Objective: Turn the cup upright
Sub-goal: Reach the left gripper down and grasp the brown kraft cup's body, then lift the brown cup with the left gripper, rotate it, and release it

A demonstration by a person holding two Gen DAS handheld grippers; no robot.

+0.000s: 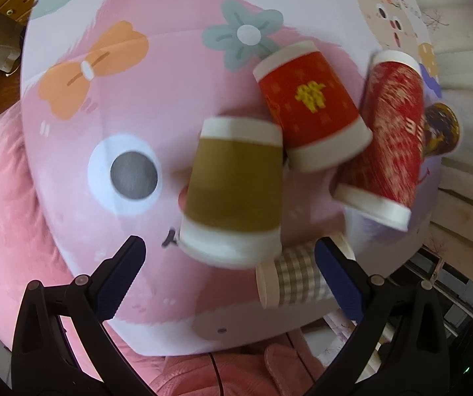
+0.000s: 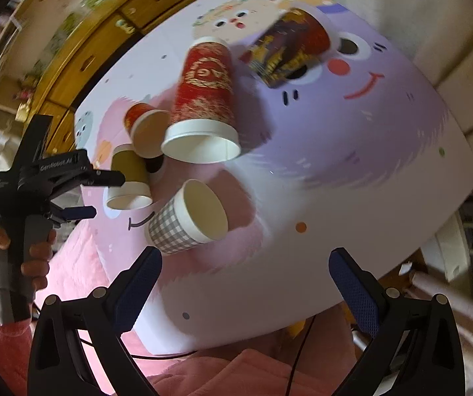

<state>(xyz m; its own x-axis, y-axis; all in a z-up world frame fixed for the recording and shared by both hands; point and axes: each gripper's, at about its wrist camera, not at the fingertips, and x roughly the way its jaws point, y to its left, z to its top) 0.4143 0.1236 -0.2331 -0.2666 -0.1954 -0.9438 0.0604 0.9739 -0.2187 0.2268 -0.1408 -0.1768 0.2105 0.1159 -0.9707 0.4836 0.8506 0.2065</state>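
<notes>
We see a tabletop [image 2: 352,171] covered with a pink and lilac cartoon print, and on it five paper cups clustered together. The tall red cup [image 2: 205,99] leans with its wide white rim toward us. Behind it, at the far side, lies a dark cup with gold and red print [image 2: 289,46], blurred and on its side. The olive-brown cup [image 1: 233,188] stands mouth down, its wide rim on the tabletop, nearest our left gripper [image 1: 230,270]. The small red cup with a yellow character [image 1: 312,102] is tilted just beyond it, touching or nearly touching the tall red cup. The grey checked cup [image 2: 187,221] lies on its side with its open mouth facing the right wrist camera, just beside the olive-brown cup.

Our left gripper's fingers [image 1: 124,277] are spread wide and hold nothing; the olive-brown cup sits just ahead of the gap, and the checked cup lies against the inner side of one finger. Our right gripper [image 2: 244,280] hangs over the near edge of the tabletop, its fingers [image 2: 137,290] also wide apart and empty.
</notes>
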